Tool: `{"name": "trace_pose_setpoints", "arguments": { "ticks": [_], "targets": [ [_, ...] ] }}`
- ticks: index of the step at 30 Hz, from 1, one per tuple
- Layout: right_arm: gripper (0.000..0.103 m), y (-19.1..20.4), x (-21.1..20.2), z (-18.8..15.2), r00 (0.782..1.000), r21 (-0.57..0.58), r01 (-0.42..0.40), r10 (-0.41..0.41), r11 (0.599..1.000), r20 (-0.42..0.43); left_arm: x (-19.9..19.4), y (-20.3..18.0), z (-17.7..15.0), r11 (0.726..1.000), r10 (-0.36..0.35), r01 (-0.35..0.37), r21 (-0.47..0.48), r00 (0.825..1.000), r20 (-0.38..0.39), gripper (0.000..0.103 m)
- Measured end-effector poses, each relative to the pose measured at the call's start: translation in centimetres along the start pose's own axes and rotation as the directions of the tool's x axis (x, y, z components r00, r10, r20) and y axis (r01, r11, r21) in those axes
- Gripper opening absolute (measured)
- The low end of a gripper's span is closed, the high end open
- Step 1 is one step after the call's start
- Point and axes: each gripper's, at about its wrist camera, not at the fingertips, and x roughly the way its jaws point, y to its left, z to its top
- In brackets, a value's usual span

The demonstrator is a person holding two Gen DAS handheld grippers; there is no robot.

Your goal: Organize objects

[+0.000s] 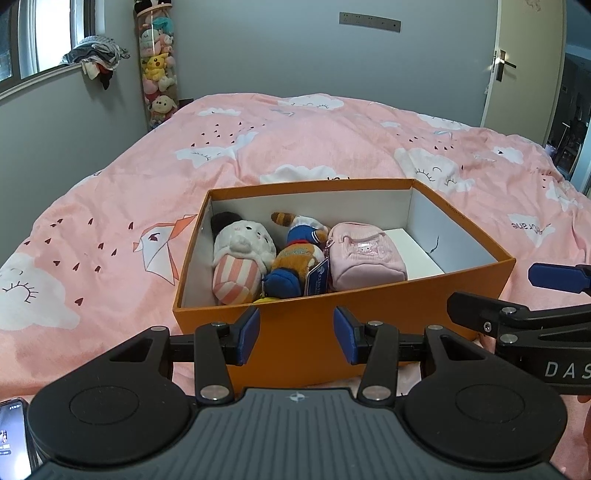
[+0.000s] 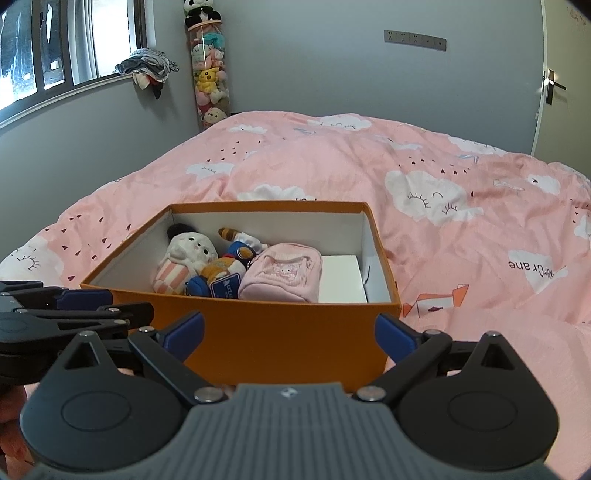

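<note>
The orange box [image 1: 295, 332] sits on the pink bed cover [image 1: 110, 206], holding two soft toys and a pink pouch [image 1: 364, 258]. Both the left gripper [image 1: 296, 334] and right gripper [image 2: 290, 336] are spread and empty. The cardboard looks light, probably flexing; grip opposite walls.

A pink duvet [image 2: 332, 166] printed with white clouds, small dark hearts and paper cranes covers the bed, rumpled in folds. In the far corner stands a tall clear tube [image 2: 208, 74] stuffed with plush toys, a panda toy [image 2: 201, 9] on top of it, and beside it a heap of crumpled clothes [image 2: 147, 68] lies on the sill of the window [image 2: 55, 48]. A strip of wall sockets [image 2: 414, 39] is fixed to the grey wall, a door with a lever handle [image 1: 503, 64] stands at the right, and a lit phone screen [image 1: 13, 439] shows at the lower left edge of the left view.
</note>
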Motion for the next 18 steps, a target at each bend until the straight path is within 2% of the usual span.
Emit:
{"name": "trace_pose_setpoints", "arguments": {
  "ticks": [18],
  "targets": [
    [0.1, -0.02, -0.06, -0.1, 1.0, -0.004, -0.002, 0.002, 1.0, -0.006, -0.26, 0.01, 0.05, 1.0, -0.003, 0.003, 0.006, 1.0, 0.009, 0.054]
  ]
}}
